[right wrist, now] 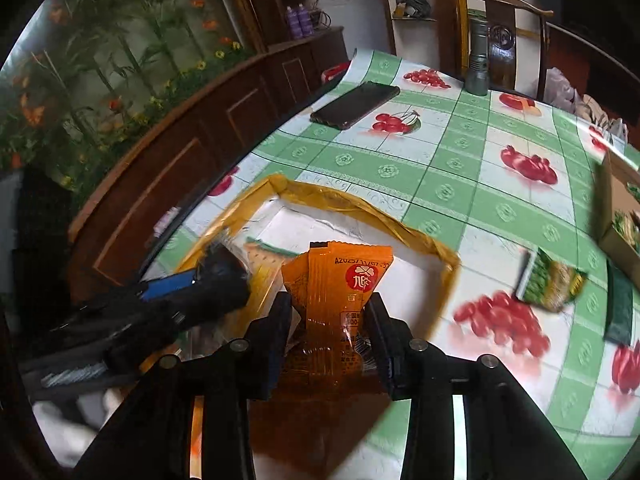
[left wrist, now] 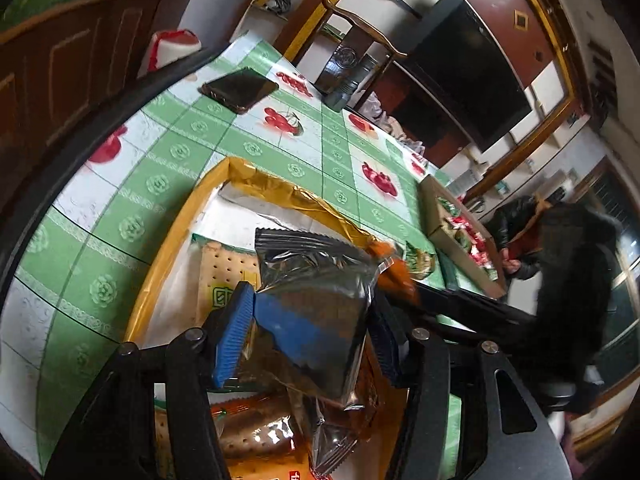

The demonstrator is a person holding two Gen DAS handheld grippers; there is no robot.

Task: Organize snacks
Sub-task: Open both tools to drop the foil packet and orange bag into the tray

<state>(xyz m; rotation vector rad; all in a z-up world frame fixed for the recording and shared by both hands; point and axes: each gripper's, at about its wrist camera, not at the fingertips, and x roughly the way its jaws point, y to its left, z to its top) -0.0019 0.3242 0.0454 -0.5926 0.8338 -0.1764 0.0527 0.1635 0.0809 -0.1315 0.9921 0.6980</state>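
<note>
A gold-rimmed tray (left wrist: 240,172) with a white floor lies on the tablecloth; it also shows in the right wrist view (right wrist: 360,204). My left gripper (left wrist: 316,320) is shut on a silver foil snack packet (left wrist: 320,304) held over the tray. A cracker packet (left wrist: 228,264) and an orange-brown packet (left wrist: 256,428) lie in the tray below it. My right gripper (right wrist: 328,316) is shut on an orange snack packet (right wrist: 340,292) over the tray's near side. The left gripper (right wrist: 208,284) sits just to its left.
A phone (right wrist: 356,106) and a grey flashlight (right wrist: 478,60) lie at the table's far side. A green snack packet (right wrist: 550,280) and a dark green one (right wrist: 620,308) lie to the right. A cardboard box (left wrist: 460,236) of snacks stands further right. A wooden chair (right wrist: 504,36) is beyond.
</note>
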